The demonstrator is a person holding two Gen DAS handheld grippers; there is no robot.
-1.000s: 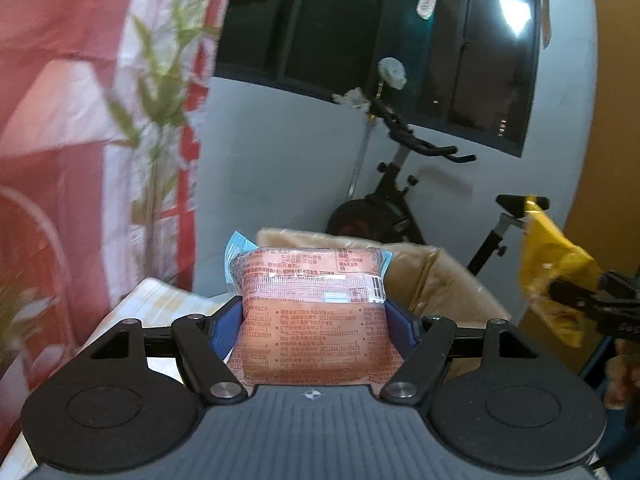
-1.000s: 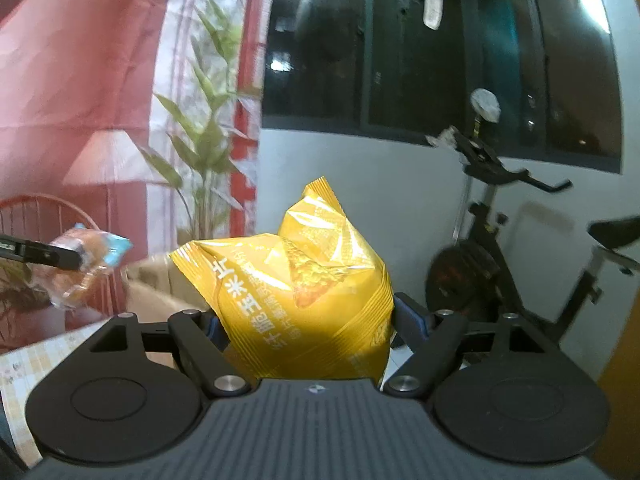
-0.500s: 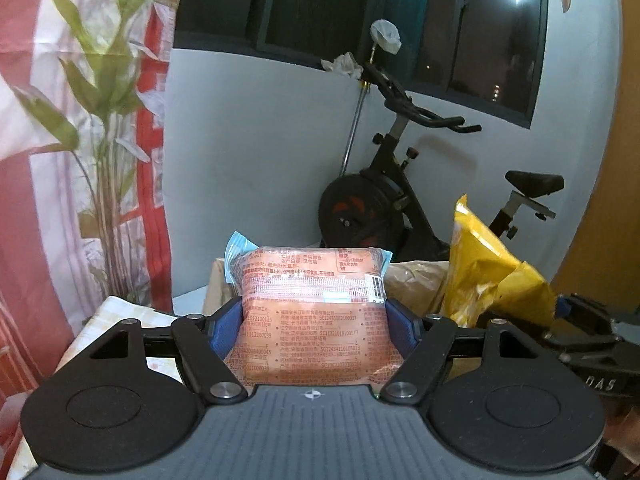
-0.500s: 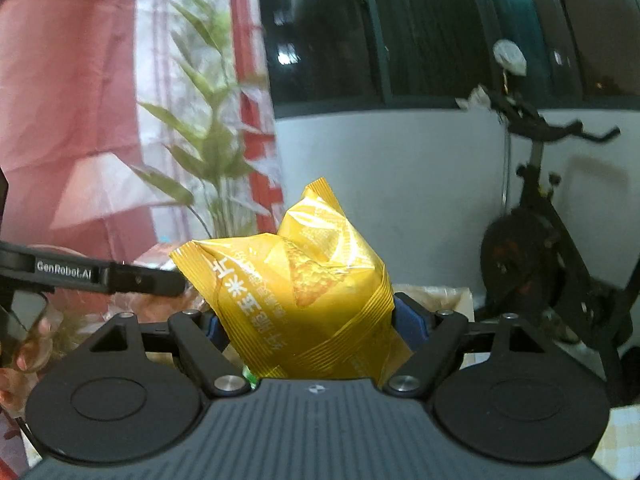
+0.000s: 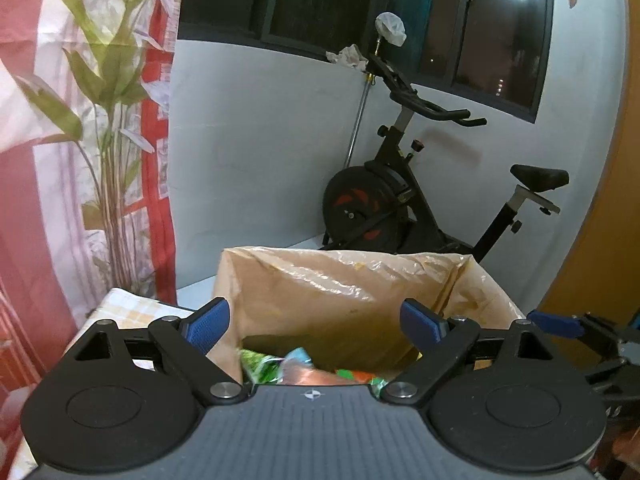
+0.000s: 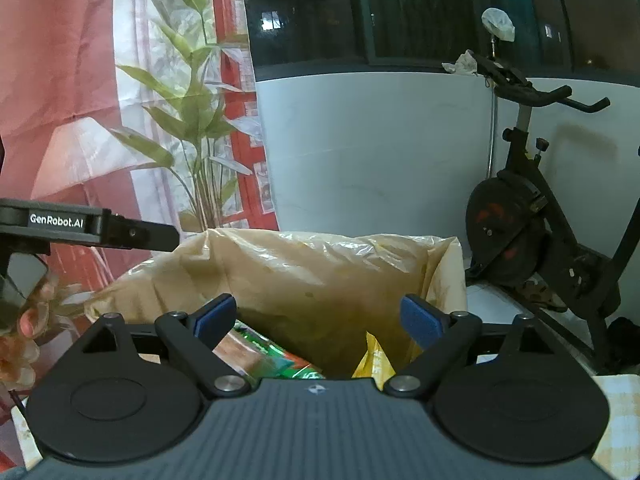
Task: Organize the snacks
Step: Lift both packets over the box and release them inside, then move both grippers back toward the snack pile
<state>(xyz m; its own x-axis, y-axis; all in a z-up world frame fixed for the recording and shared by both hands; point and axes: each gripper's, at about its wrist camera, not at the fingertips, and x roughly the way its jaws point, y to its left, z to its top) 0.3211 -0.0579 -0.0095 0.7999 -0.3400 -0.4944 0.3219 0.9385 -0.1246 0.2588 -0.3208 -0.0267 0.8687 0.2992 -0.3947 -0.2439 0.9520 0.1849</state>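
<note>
With both tools spread wide and empty above the lined box (image 5: 352, 280), the left gripper (image 5: 316, 322) and right gripper (image 6: 320, 318) need only lift straight up before swinging away. Snack packets (image 6: 264, 356) lie at the bottom, a yellow bag (image 6: 374, 360) against the right wall. Keep the fingers off the loose plastic liner rim (image 6: 320, 248); open room lies above, while the exercise bike (image 5: 400, 200) stands behind.
</note>
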